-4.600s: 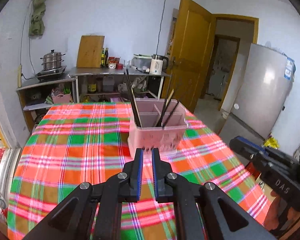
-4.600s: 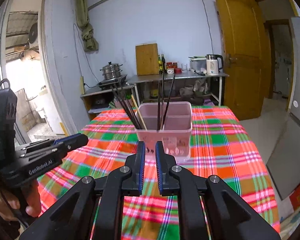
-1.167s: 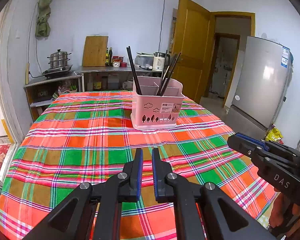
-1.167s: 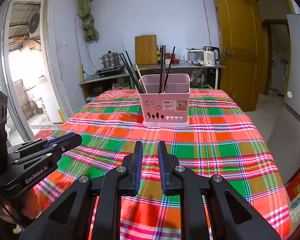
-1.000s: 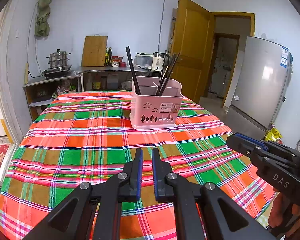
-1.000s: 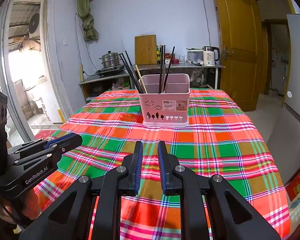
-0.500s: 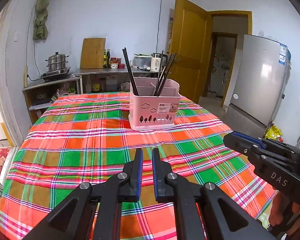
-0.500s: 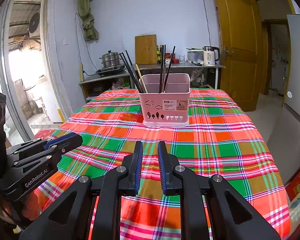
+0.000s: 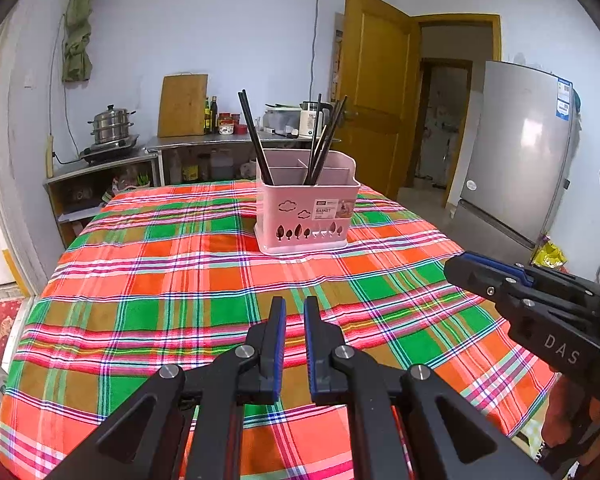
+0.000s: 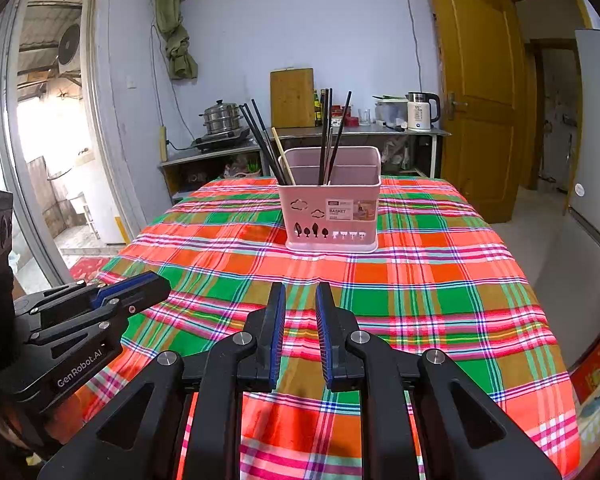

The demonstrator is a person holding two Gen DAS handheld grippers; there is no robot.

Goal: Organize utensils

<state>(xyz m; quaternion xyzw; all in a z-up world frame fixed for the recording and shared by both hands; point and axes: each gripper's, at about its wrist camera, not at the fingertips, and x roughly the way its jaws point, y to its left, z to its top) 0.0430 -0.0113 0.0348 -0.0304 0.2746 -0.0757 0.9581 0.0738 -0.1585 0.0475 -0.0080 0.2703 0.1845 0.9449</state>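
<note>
A pink utensil basket (image 9: 306, 210) stands upright on the plaid tablecloth (image 9: 180, 280), holding several black chopsticks (image 9: 254, 136) and a wooden one. It also shows in the right wrist view (image 10: 332, 204) with the chopsticks (image 10: 328, 136). My left gripper (image 9: 294, 312) hovers over the near part of the table, jaws nearly closed with a narrow gap, empty. My right gripper (image 10: 300, 300) is likewise held back from the basket, narrow gap, empty. Each gripper appears in the other's view: the right one (image 9: 500, 280), the left one (image 10: 132, 288).
The table's edges fall off to the left (image 9: 24, 320) and right (image 10: 556, 320). Behind the table is a counter with a steamer pot (image 9: 110, 124), cutting board (image 9: 182, 106) and kettle (image 10: 420, 112). A fridge (image 9: 520, 152) and a yellow door (image 9: 374, 92) stand at the right.
Both grippers have drawn back and lower from the basket since 4.6 s ago. In the last second they have barely moved; the basket stands still.
</note>
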